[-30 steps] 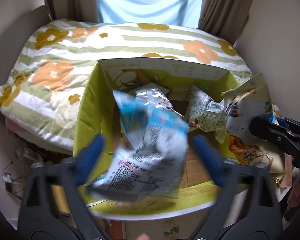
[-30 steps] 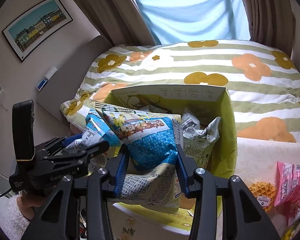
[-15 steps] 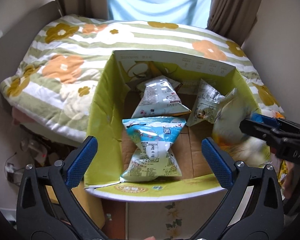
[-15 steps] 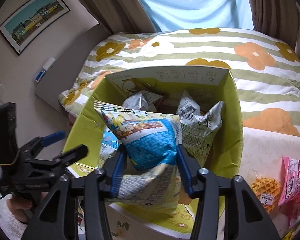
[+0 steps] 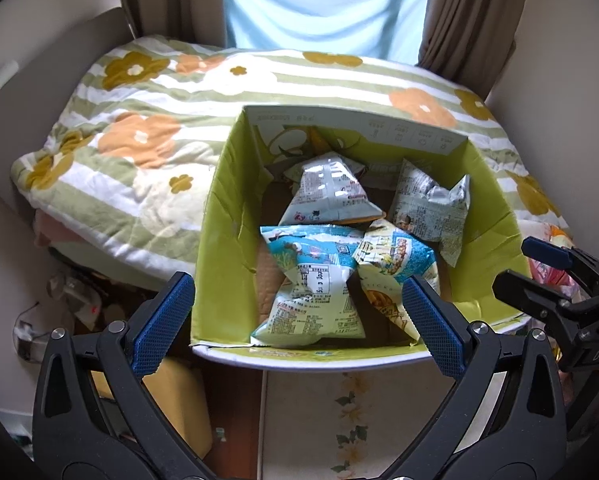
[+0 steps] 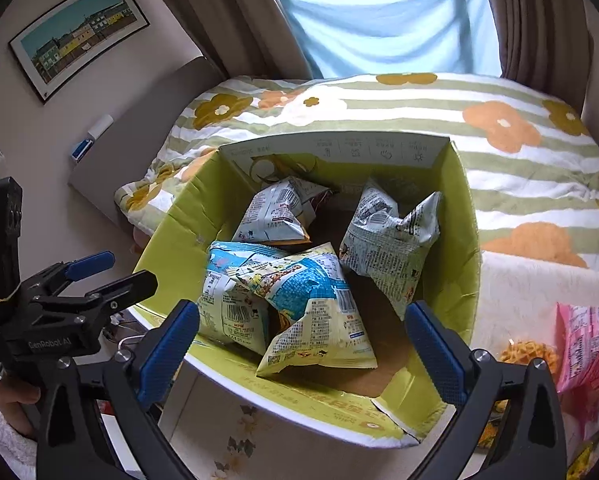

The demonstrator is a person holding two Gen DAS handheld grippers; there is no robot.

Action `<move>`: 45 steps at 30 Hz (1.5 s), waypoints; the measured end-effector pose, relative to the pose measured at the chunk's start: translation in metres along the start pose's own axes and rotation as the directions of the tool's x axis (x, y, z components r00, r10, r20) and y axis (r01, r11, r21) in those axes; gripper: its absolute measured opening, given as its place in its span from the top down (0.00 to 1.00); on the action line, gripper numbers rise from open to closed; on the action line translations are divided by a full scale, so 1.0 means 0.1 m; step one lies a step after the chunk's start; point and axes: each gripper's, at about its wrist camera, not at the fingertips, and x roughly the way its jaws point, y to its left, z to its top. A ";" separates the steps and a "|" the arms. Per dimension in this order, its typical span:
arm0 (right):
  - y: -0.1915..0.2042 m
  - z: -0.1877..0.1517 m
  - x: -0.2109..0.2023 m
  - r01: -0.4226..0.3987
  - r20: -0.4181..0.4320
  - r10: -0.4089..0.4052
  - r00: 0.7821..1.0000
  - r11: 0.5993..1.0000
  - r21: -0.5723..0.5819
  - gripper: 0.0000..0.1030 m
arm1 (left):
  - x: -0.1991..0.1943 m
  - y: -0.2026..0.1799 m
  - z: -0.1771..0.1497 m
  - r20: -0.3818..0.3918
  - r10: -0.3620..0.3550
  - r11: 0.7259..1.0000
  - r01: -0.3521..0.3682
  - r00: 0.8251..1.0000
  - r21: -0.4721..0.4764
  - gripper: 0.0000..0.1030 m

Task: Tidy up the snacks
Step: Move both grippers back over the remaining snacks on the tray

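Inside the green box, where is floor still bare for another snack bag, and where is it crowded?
In the box, bare cardboard shows at the near right corner, between the blue bag and the right wall, and in a strip along the left wall. The near-left middle is crowded: the blue bag leans on another bag. Two pale bags fill the back.

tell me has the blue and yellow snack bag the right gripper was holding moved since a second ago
Yes. The blue and yellow snack bag has dropped from between the right gripper fingers, above the green cardboard box, to the box floor. It now leans on the blue bag.
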 end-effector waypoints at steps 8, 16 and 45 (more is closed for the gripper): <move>0.05 -0.04 -0.28 0.069 0.011 -0.069 0.998 0.997 -0.018 0.01 | -0.12 -0.16 0.05 0.040 -0.075 0.997 0.074 0.996 0.037 0.00; -0.11 -0.22 -0.65 0.153 0.058 -0.156 0.986 0.987 0.056 0.01 | -0.20 -0.56 0.03 0.046 -0.153 0.983 0.147 0.987 0.113 0.00; -2.27 -1.07 -1.99 0.232 0.049 -0.246 0.968 0.952 0.198 0.01 | 0.02 -3.44 -0.18 -0.065 -0.272 0.946 0.280 0.960 0.166 0.00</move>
